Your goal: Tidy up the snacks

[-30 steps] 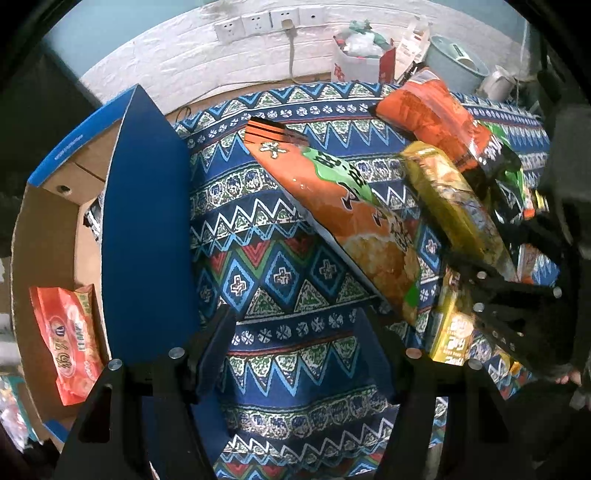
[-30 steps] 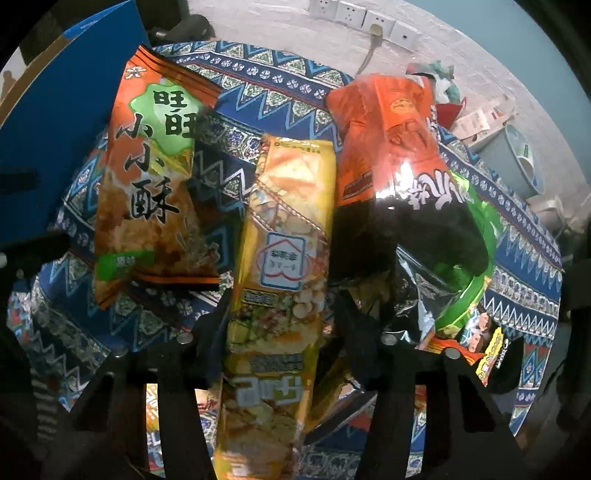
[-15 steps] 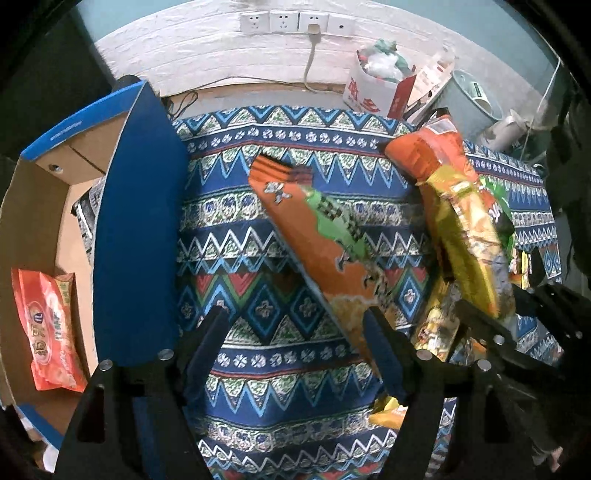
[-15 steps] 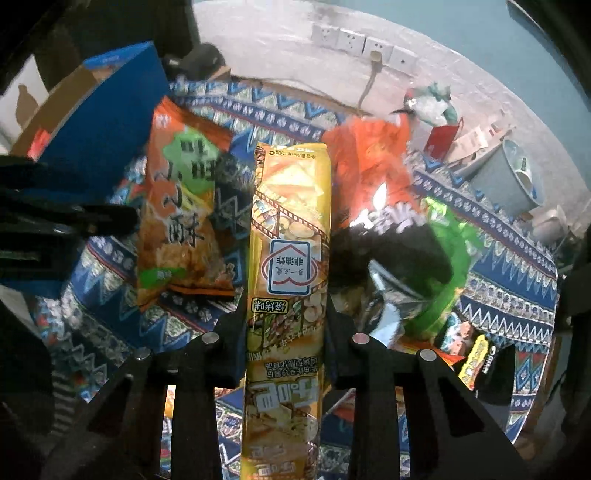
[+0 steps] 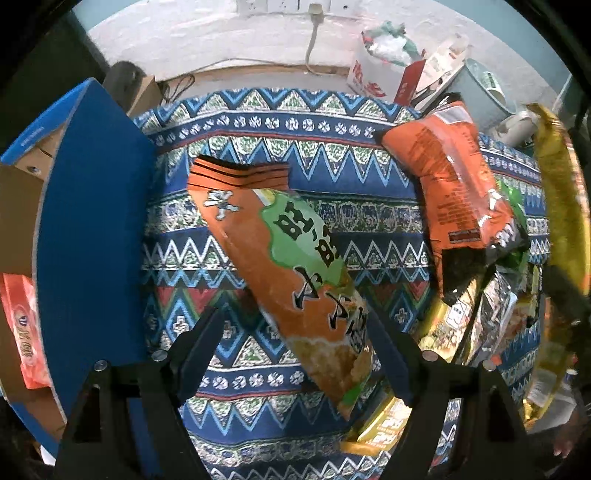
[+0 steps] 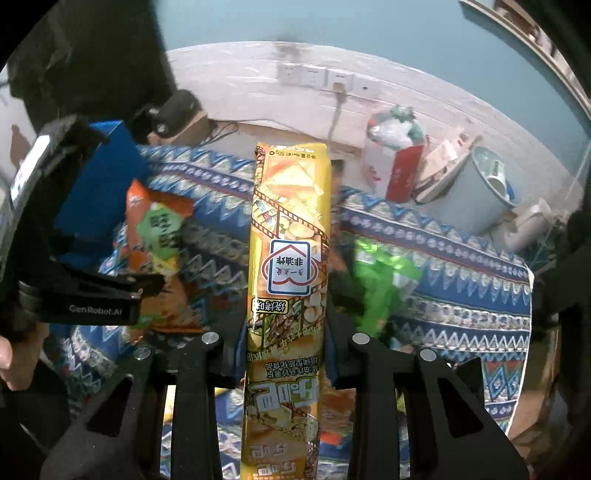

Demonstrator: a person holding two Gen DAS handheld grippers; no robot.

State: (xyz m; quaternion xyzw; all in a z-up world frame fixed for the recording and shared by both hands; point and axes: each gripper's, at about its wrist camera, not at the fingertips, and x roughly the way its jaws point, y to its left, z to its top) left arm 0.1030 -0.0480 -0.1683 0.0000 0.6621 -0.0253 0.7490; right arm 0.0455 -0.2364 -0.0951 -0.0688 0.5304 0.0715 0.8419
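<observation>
Left gripper (image 5: 295,339), jaws opening, straddles orange snack bag (image 5: 288,273); bare cloth lower left. Right gripper (image 6: 284,343) clamps yellow packet (image 6: 288,258), now lifted above the bench.

A teal wall (image 6: 388,33) rises above a whitewashed brick band (image 6: 236,81) that carries a row of white sockets (image 6: 314,75), one with a cable plugged in. The table wears a blue zigzag-patterned cloth (image 5: 280,122). Beyond its far edge stand a pale grey bin (image 6: 476,192) and a white-and-red carton (image 5: 373,79).
</observation>
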